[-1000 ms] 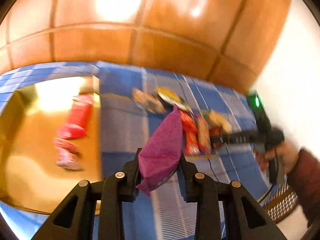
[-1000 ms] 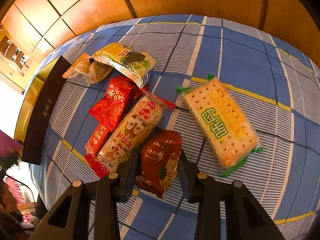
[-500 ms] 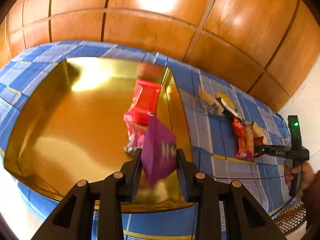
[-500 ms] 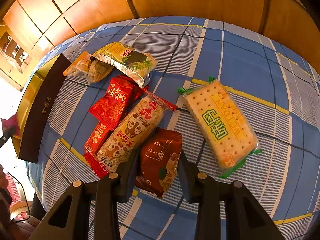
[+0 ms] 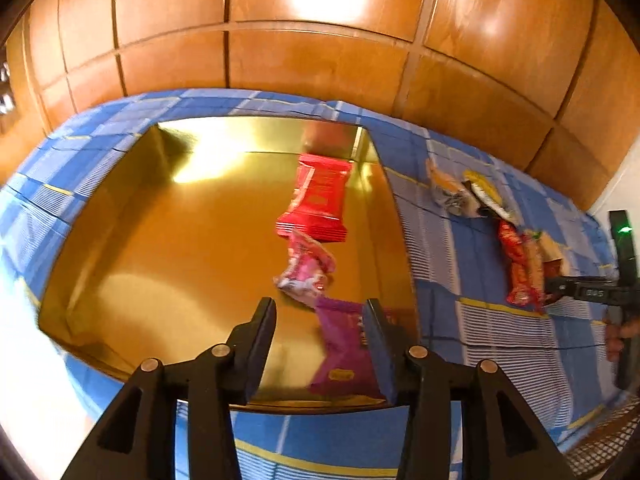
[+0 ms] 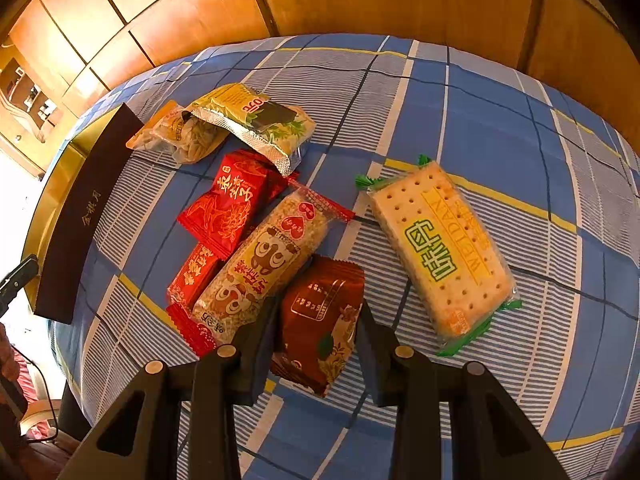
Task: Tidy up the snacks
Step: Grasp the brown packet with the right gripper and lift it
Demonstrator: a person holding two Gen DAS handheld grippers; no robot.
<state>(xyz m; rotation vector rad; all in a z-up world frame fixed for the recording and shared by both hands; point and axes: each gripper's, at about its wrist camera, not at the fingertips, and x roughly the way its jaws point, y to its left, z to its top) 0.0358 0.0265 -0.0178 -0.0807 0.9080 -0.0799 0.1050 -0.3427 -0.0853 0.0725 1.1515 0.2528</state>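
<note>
Over the near right corner of the gold tray point(image 5: 180, 240) hangs my left gripper point(image 5: 320, 312), its jaws opening. A purple snack packet point(image 5: 344, 352) sits between them against the right finger, with a wide gap to the left finger, so it is not pinched. A red packet point(image 5: 320, 200) and a pink packet point(image 5: 306, 268) lie in the tray. My right gripper point(image 6: 318, 320) points down at the blue checked cloth, shut on a brown snack packet point(image 6: 320, 304) that rests on the cloth.
Around the brown packet lie a cracker pack point(image 6: 440, 248), a cartoon rice bar point(image 6: 260, 264), two red packets point(image 6: 228, 204), a yellow foil packet point(image 6: 260, 120) and a seed bag point(image 6: 188, 136). The tray's dark outer wall point(image 6: 80, 216) stands left of them. Wood panelling backs the table.
My left gripper swung from above the cloth to over the tray and tipped downward. Its jaws parted and the purple packet slipped lower between them. The right gripper stayed still.
</note>
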